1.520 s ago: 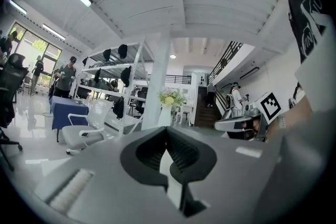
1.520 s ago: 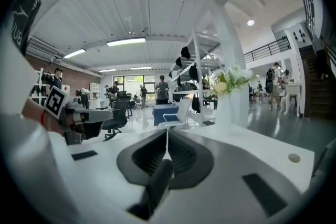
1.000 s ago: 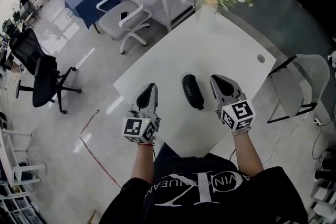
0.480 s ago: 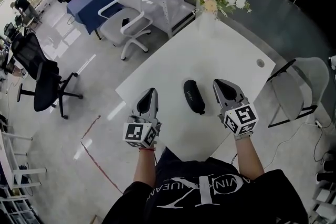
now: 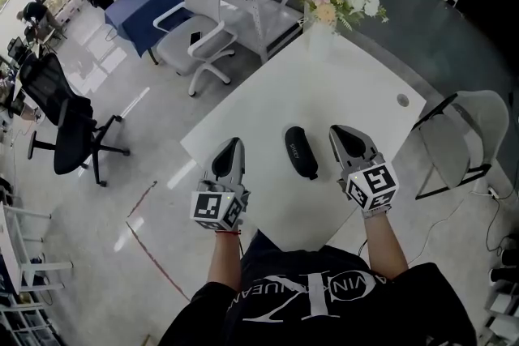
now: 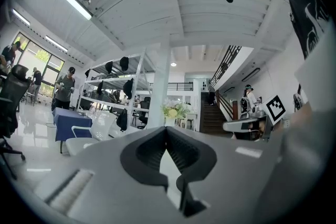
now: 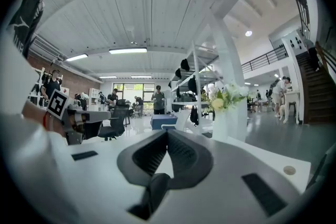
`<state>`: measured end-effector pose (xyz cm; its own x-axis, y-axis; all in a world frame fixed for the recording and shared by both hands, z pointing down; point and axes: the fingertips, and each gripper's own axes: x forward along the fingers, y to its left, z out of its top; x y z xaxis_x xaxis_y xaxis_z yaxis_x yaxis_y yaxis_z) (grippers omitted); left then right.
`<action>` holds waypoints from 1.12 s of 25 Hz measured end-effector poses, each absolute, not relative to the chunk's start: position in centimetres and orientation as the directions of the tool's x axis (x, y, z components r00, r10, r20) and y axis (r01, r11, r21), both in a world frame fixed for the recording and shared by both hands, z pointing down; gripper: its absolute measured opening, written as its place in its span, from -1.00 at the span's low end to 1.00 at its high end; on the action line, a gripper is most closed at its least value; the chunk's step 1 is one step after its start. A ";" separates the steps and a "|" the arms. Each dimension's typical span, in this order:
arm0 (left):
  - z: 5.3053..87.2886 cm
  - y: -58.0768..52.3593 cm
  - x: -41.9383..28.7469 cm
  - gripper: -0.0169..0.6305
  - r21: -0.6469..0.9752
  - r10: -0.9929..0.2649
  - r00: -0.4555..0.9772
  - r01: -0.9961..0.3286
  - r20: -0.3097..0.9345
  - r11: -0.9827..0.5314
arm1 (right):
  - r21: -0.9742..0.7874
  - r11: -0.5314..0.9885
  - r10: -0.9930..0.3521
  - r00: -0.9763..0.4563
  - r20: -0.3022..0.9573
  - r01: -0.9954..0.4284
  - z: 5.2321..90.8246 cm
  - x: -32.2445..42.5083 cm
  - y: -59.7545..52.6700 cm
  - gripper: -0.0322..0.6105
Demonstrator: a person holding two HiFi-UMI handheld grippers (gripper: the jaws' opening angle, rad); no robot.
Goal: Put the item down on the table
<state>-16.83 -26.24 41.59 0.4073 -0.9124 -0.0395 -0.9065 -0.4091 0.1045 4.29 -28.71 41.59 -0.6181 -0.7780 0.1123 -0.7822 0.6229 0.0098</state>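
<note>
Head view: a black oblong case (image 5: 300,151) is seen lying flat on the white tabletop (image 5: 357,69), just below the centre of the frame. It is flanked by the left gripper (image 5: 229,146) and the right gripper (image 5: 342,134) and is touched by neither. In the two gripper views both pairs of jaws are shown pressed together, with nothing pinched. A bunch of flowers (image 5: 340,0) is set at the tabletop's far corner, upper right of centre.

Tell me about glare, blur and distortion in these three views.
Head view: sharp, glare streaks the glossy floor. Left gripper view: fisheye bending, dark corners, the left gripper soft up close. Right gripper view: the same, with the right gripper blurred.
</note>
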 end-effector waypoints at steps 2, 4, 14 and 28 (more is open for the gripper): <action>41.6 -26.2 -16.9 -0.91 0.103 -0.914 0.404 -0.908 -0.038 -0.406 | 0.011 0.625 -0.777 -0.620 0.111 -0.781 41.6 4.3 -28.7 -0.86; 41.7 -26.2 -16.9 -0.91 0.103 -0.915 0.401 -0.910 -0.035 -0.403 | 0.009 0.626 -0.776 -0.621 0.111 -0.780 41.6 4.4 -28.7 -0.86; 41.5 -26.3 -17.1 -0.91 0.101 -0.917 0.397 -0.911 -0.034 -0.399 | -0.002 0.630 -0.772 -0.627 0.106 -0.777 41.6 4.3 -28.8 -0.86; 41.6 -26.6 -16.9 -0.91 0.102 -0.915 0.401 -0.910 -0.034 -0.403 | -0.003 0.627 -0.774 -0.623 0.115 -0.779 42.1 4.6 -28.9 -0.86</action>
